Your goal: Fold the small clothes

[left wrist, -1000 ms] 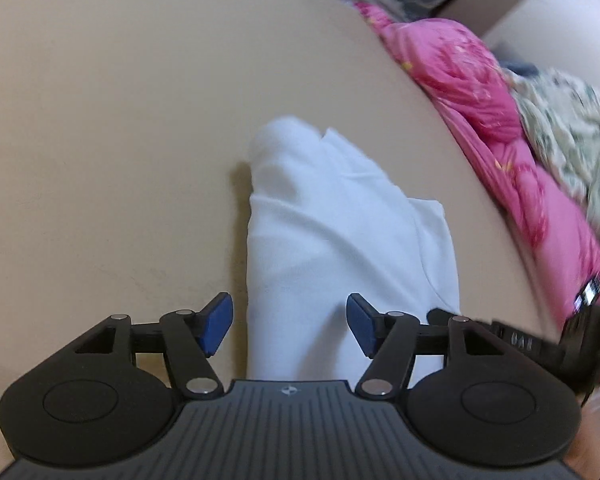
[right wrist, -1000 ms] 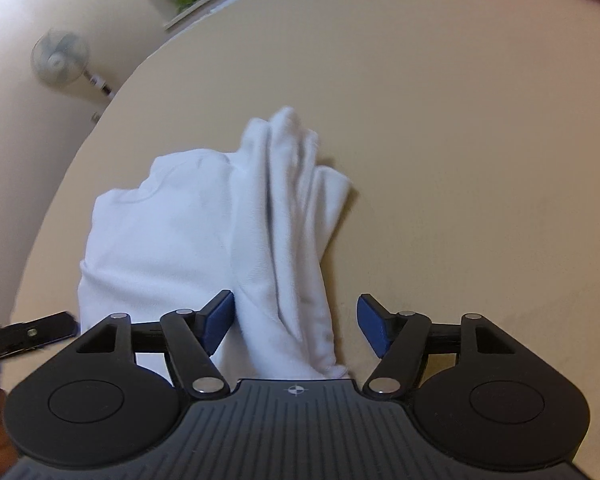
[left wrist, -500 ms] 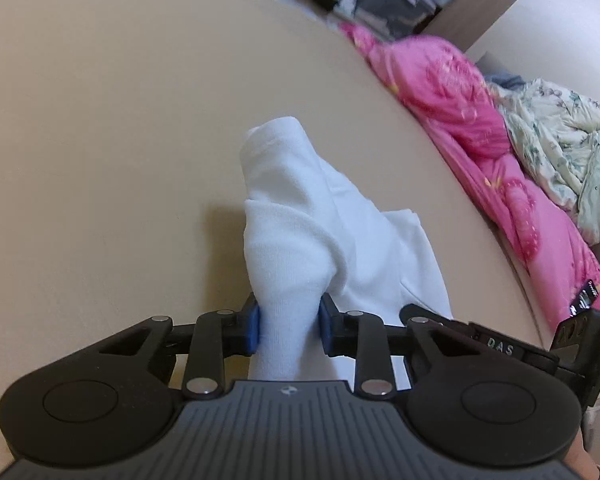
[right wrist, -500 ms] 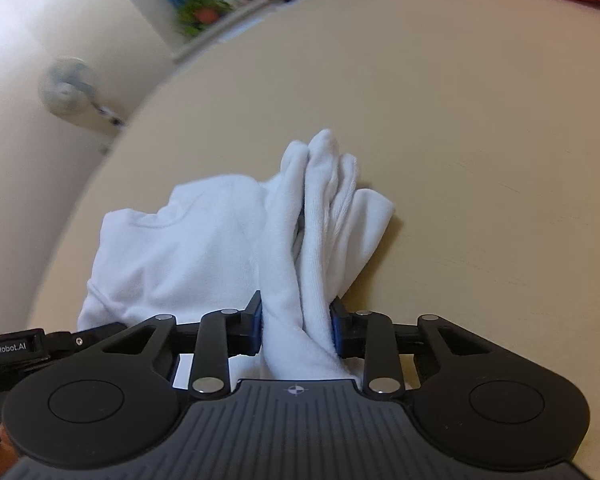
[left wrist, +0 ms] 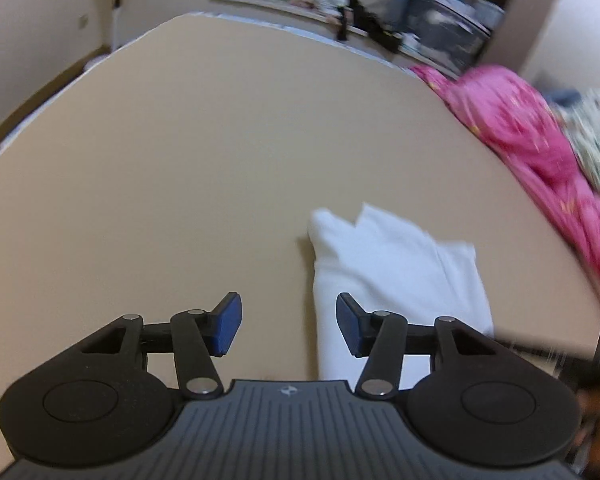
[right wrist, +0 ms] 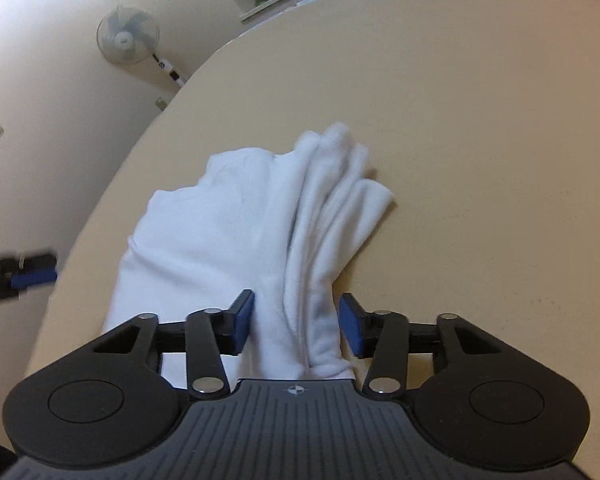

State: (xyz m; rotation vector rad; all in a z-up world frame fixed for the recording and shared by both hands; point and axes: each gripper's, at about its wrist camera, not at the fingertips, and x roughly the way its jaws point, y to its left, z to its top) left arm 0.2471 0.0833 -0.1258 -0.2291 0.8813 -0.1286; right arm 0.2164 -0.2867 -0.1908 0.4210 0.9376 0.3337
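Beige table (right wrist: 480,128): white garment (right wrist: 228,232) shows no readable label.

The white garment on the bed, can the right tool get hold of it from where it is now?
Probably yes. The white garment lies bunched between the open pads of the right tool, which have just been opening, with nothing over it on the tan bed surface.

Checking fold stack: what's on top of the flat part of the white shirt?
A bunched, ridged fold of the same white shirt lies along its right side. Layers beneath are hidden. The shirt rests on the beige surface.
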